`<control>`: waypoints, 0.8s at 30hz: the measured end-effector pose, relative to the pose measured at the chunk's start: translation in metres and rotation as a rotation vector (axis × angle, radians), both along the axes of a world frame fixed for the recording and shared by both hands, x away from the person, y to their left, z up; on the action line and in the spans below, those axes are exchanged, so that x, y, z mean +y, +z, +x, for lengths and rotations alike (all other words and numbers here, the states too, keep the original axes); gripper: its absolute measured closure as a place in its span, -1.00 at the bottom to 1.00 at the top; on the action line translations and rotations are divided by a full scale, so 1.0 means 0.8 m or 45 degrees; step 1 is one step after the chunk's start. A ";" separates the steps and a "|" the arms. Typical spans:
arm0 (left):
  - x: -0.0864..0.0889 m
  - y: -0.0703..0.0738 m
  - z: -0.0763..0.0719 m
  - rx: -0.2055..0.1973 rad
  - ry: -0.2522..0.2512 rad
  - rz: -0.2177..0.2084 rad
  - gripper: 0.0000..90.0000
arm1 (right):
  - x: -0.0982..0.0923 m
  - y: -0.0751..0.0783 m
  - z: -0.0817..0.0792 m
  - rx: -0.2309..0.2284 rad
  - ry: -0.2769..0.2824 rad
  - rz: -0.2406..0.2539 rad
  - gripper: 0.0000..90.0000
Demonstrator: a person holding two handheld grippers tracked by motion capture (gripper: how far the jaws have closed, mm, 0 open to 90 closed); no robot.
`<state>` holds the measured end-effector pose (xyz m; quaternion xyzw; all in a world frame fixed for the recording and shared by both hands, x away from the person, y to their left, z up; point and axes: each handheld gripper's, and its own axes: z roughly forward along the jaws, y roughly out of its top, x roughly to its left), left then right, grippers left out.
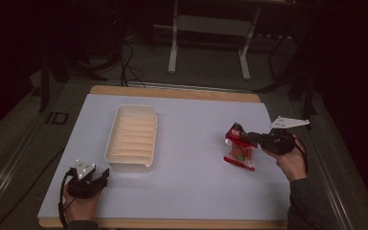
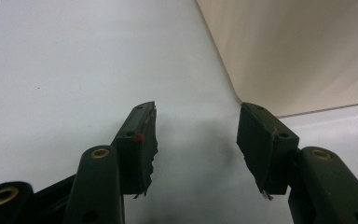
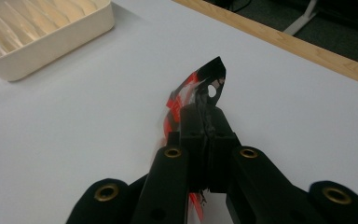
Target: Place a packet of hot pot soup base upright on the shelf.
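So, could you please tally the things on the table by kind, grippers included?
Tray: 1
Packet: 1
Grippers: 2, left and right
Total: 4

Glossy packet, matt tray

The crinkled red packet (image 1: 240, 146) looks like shiny plastic film; left of it, the ribbed cream tray (image 1: 131, 138) looks matt, smooth plastic.

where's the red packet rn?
High view: the red packet is on the table's right side, clamped at its top edge in the right claw, well right of the white tray.
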<state>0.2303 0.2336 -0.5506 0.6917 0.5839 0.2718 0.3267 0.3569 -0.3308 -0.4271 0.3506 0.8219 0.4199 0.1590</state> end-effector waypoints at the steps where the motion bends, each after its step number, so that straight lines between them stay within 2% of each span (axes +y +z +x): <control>1: 0.000 0.000 0.000 -0.001 -0.001 0.001 0.05 | 0.001 0.001 -0.001 -0.003 0.007 -0.006 0.97; 8: 0.000 0.000 0.000 0.000 -0.002 0.000 0.05 | 0.008 0.006 -0.004 -0.032 0.035 -0.010 0.97; 12: 0.000 0.000 0.000 -0.002 0.000 -0.003 0.05 | 0.010 0.010 -0.005 -0.036 0.056 0.029 0.97; 24: 0.000 0.000 0.000 0.000 -0.003 0.001 0.05 | 0.023 0.016 -0.009 -0.067 0.114 0.066 0.97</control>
